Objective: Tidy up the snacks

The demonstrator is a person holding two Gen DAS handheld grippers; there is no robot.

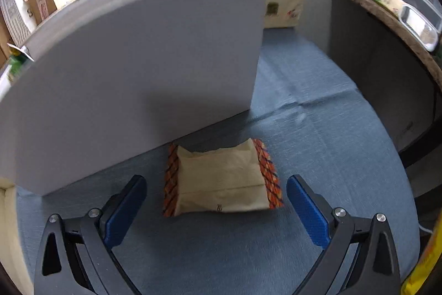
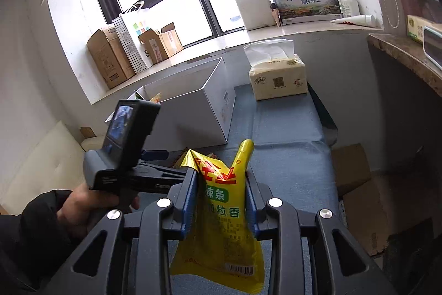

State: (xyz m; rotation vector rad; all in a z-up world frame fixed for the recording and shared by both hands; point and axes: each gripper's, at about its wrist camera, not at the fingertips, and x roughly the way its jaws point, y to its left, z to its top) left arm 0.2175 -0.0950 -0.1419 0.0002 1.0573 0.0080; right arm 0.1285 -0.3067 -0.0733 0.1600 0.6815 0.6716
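Observation:
A tan snack packet with orange patterned ends (image 1: 221, 180) lies on the blue cloth (image 1: 317, 145) just in front of the white box (image 1: 132, 79). My left gripper (image 1: 216, 198) is open, its blue pads on either side of the packet's near end, apart from it. My right gripper (image 2: 221, 192) is shut on a yellow snack bag (image 2: 221, 212) and holds it above the cloth. The white box (image 2: 190, 107) stands open-topped at the left in the right wrist view, with some packets inside. The left gripper's body (image 2: 127, 151) shows below it.
A tissue pack (image 2: 277, 79) stands at the far end of the cloth, also seen in the left wrist view (image 1: 281, 8). Cardboard boxes (image 2: 110, 57) and a bag stand on the window sill. A dark counter wall (image 1: 373, 60) bounds the right side. A cardboard box (image 2: 356, 184) sits on the floor at right.

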